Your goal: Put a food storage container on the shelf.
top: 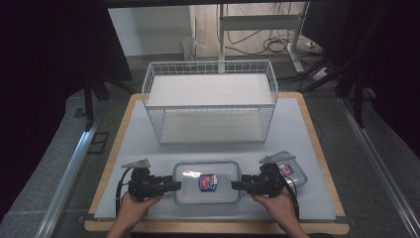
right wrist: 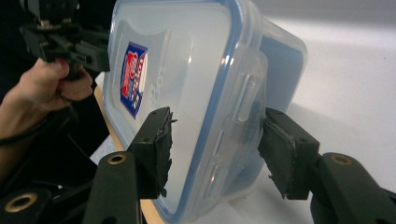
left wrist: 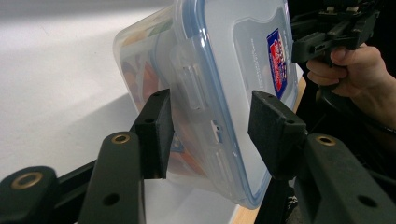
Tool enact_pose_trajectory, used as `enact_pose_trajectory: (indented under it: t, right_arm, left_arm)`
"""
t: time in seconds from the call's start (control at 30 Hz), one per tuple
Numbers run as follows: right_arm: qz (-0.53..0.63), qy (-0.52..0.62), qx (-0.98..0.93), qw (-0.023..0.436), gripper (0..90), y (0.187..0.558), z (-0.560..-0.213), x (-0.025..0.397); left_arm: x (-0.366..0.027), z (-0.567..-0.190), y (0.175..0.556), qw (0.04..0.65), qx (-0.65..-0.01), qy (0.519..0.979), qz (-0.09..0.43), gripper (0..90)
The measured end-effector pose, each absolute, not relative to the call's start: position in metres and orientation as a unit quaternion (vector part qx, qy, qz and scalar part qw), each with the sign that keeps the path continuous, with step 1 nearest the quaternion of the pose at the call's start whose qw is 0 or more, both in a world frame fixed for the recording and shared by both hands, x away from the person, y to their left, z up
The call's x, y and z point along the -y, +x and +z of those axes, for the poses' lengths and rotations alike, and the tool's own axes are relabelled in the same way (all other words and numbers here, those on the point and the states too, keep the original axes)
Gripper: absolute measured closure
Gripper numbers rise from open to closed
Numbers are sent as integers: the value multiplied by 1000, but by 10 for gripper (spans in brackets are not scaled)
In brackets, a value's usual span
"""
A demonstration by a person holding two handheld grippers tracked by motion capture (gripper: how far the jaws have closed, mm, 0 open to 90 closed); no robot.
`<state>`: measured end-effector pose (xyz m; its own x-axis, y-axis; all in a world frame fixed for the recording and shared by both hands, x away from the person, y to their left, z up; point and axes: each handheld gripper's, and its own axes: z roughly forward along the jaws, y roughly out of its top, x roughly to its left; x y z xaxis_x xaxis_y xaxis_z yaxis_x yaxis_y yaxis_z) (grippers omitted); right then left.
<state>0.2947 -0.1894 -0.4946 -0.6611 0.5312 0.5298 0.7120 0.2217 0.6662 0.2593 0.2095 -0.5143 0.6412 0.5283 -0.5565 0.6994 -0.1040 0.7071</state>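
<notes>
Wire basket (top: pixel 210 101) stood at far side of surface (top: pixel 307 148), well apart from work. Large lidded food box (top: pixel 206 182) lay flat at near edge, not yet lifted or moved toward basket; judged early stage, approach done, grasp and carry left. Smaller box (top: pixel 292 171) sat just behind right gripper (top: pixel 236 185). Left gripper (top: pixel 176 186) at box's left end, right gripper at right end. Both sets of fingers (left wrist: pixel 156 133) (right wrist: pixel 154 149) open, straddling box's side latches, pads near but apparently not clamped.
</notes>
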Motion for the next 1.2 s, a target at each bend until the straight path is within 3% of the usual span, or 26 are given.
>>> enact_pose_trajectory:
  t: [0.53, 1.2]
  right_arm:
    - [-487, -420, 757, 112, 508, 292, -494, 192]
    - [-509, -397, 763, 41, 497, 296, -462, 190]
  left_arm:
    - [-202, -506, 251, 518, -447, 728, -57, 523]
    - [-198, -477, 263, 530, -429, 731, -17, 521]
